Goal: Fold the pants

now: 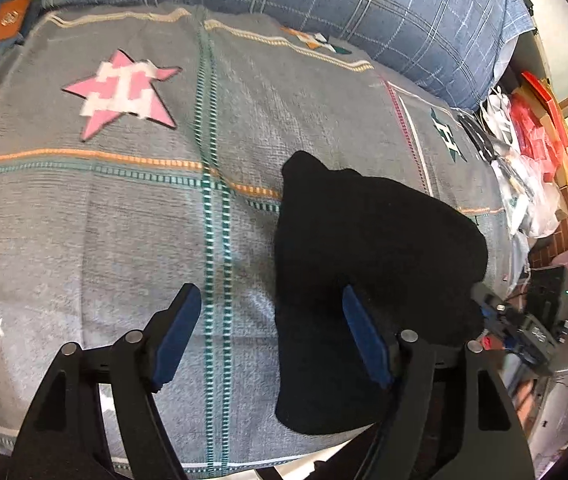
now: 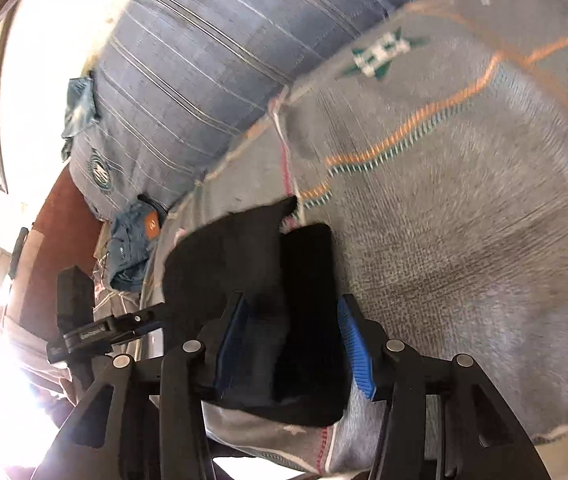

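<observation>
The black pants lie as a folded bundle on the right part of a grey patterned blanket, close to its near edge. My left gripper is open above the blanket; its right finger stands over the bundle's left edge and its left finger over bare blanket. In the right wrist view the pants reach in between the fingers of my right gripper. Its jaws stand apart, and the blue pads do not press the cloth.
A blue checked quilt is rolled along the far side of the blanket. Blue jeans with a leather patch lie at the far left corner. Plastic bags and red packets are piled off the right side of the bed.
</observation>
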{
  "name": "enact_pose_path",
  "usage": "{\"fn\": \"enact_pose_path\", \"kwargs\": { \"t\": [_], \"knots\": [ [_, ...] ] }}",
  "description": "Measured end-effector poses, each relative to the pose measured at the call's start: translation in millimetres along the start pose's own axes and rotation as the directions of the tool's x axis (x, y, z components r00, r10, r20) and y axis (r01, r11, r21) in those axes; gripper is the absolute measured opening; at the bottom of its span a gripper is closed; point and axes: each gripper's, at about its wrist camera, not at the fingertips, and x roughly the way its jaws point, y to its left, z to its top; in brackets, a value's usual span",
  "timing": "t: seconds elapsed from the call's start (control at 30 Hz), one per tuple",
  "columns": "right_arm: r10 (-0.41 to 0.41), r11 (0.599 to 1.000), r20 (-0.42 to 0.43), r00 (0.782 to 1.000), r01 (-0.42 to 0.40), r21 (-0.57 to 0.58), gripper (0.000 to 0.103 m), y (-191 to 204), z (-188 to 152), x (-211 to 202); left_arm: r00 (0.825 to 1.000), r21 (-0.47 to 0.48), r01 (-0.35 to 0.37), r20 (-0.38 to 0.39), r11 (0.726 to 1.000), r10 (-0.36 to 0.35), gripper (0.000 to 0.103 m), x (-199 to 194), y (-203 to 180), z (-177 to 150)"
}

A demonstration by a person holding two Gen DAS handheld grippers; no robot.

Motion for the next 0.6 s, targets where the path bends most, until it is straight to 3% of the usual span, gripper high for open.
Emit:
{"fn": "enact_pose_path", "kwargs": {
  "t": [0.1,0.2,0.3,0.4,0.5,0.6],
  "knots": [
    [0.103,0.992,-0.046,0.994,-0.099,0.074,0.059,-11,6,16,0.999,-0.014,0.047,-0.025,0.999,-0.047,0.073,5,-1,7],
    [0.163,0.987,-0.081,0.983,-0.161,0.026,0.059,-3,8,16,0.994,-0.03,0.095,-0.047,0.995,-0.096,0.074,8,1,12],
    [0.191,0.982,-0.118,0.974,-0.19,0.022,0.059,-6,7,20,0.99,-0.019,0.128,-0.059,0.992,-0.129,0.084,12,-4,13],
    [0.211,0.977,-0.145,0.967,-0.204,0.063,0.06,-12,8,28,0.989,0.045,0.129,-0.074,0.991,-0.125,0.084,18,-21,10],
    [0.167,0.986,-0.142,0.976,-0.167,0.009,0.059,-2,10,31,0.99,0.081,0.123,-0.081,0.989,-0.117,0.084,21,-39,7],
    [0.026,0.992,-0.089,0.996,-0.037,-0.124,0.045,23,6,26,0.994,0.09,0.099,-0.052,0.991,-0.094,0.079,12,-43,3]
  ]
}}
